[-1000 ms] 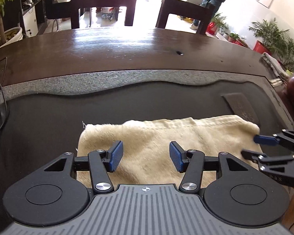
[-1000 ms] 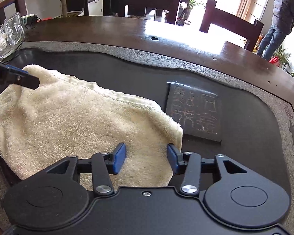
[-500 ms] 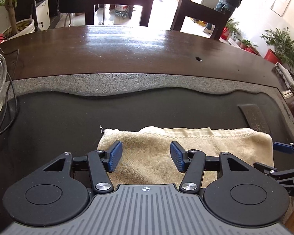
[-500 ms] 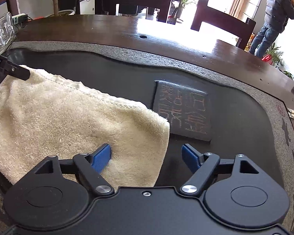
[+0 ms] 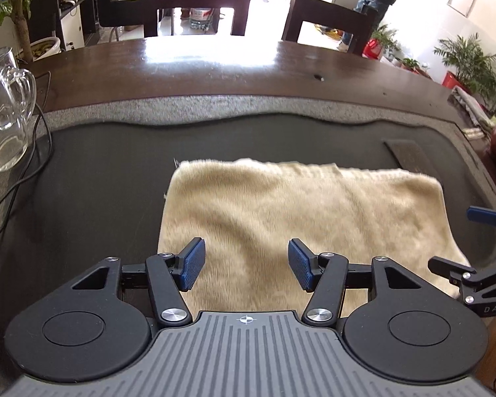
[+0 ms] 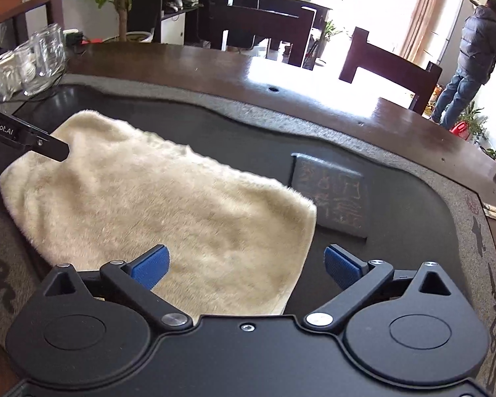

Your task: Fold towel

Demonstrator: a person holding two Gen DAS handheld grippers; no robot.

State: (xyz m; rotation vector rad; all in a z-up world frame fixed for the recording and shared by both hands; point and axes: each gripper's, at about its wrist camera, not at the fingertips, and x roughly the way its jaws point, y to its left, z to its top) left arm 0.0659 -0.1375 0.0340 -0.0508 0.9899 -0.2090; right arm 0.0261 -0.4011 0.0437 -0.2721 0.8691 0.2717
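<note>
A cream fluffy towel [image 5: 301, 218] lies folded flat on the dark tea tray [image 5: 92, 172]. My left gripper [image 5: 247, 263] hovers over the towel's near left part, jaws partly open, with nothing pressed between the blue pads. My right gripper [image 6: 246, 266] hangs over the towel's [image 6: 168, 211] near right corner. Its jaws are opening wide and the pads do not touch the cloth. The right gripper [image 5: 463, 241] also shows at the right edge of the left wrist view. One left finger [image 6: 49, 147] shows above the towel's far left corner.
Glass mugs [image 5: 6, 112] and a cable [image 5: 33, 165] sit at the tray's left. A carved stone slab [image 6: 330, 195] lies right of the towel. Dark wooden chairs [image 5: 195, 3] stand behind the table [image 5: 215, 66]. A person [image 6: 473, 56] stands far back.
The right jaws have spread from half open to wide. Both grippers have drawn back from the towel, so more of it shows in each view.
</note>
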